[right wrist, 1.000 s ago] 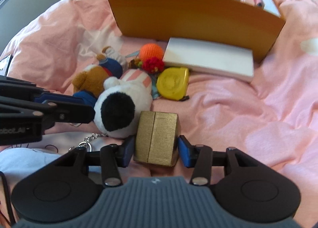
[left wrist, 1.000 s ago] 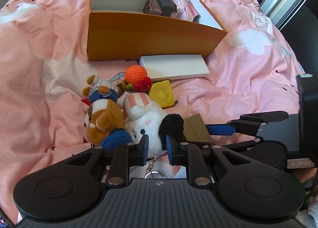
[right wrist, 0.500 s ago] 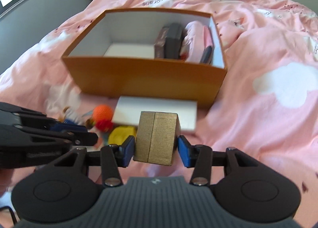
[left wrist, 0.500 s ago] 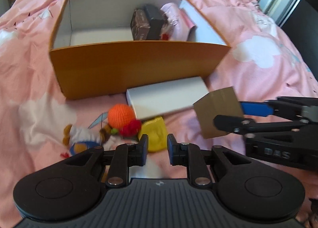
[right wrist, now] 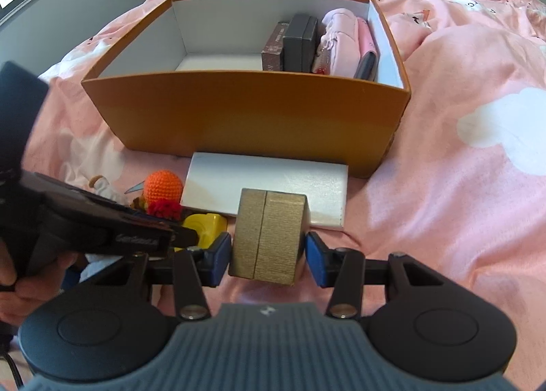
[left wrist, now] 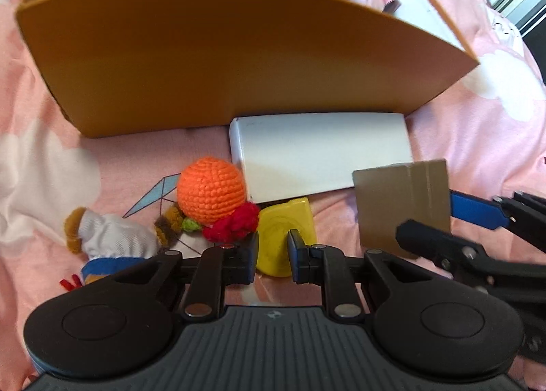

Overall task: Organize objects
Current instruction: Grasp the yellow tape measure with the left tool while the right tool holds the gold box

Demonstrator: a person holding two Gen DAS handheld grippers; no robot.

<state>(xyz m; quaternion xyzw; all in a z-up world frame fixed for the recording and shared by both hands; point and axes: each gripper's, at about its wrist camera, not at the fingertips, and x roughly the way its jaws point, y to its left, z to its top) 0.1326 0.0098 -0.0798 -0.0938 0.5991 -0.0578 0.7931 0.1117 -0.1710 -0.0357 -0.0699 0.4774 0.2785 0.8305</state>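
One gold ribbed box (right wrist: pixel 268 237) — seam down the middle, boxy, matte.

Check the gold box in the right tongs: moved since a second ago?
Yes. The gold box, clamped in the right tongs, was on the bedding beside the plush toys; now it is lifted, in front of the orange box, over the white case.

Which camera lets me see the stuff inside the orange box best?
The right wrist view: it looks down into the orange box, showing dark cases and pink items. The left wrist view mostly shows the box's front wall, with only tops peeking over.
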